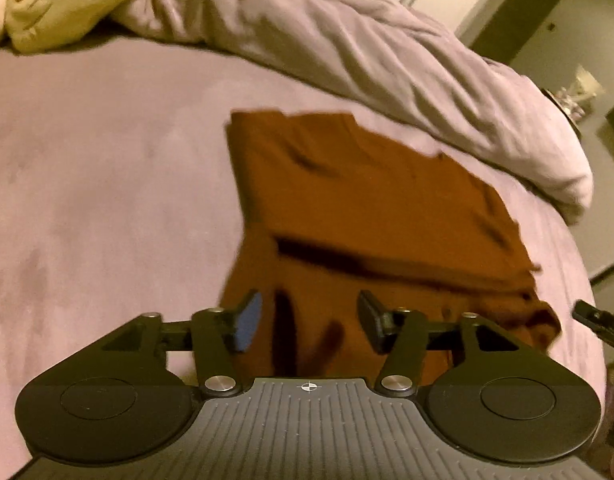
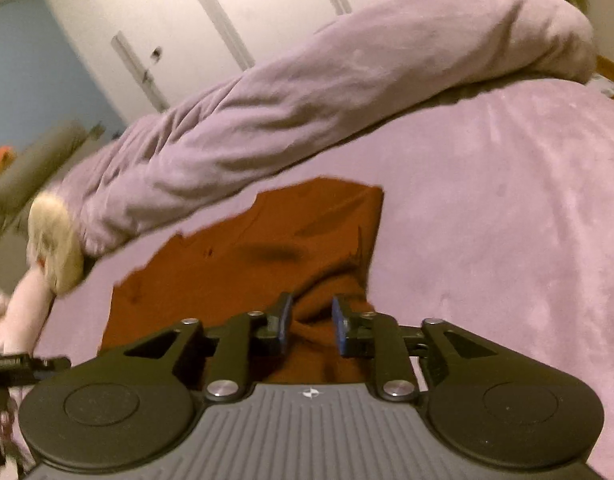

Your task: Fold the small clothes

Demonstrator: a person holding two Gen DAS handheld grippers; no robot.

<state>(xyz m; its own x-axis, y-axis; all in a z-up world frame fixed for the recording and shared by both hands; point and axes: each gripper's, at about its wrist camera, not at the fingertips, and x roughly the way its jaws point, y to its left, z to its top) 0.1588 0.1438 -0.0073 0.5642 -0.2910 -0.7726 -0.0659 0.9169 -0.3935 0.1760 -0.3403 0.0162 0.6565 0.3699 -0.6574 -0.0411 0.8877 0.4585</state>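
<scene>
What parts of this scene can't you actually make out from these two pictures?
- Brown garment: near edge hidden behind the left hand-held gripper in the left view, behind the right hand-held gripper in the right view; folds blurred.
- Yellow plush toy: cut off by the picture's top edge.
- Items right of the bed: too small.

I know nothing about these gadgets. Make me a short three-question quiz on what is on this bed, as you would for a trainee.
1. True or false: the rust-brown garment lies on the purple bedspread.
2. What lies just beyond the garment?
A. a rolled-up purple duvet
B. a laundry basket
C. a stack of books
3. Fill in: both the left gripper and the right gripper have their jaws ____, with cloth below the gap, not pinched.

Key:
1. True.
2. A.
3. open; the pads stand apart in both wrist views, and no fabric is clamped.
</scene>
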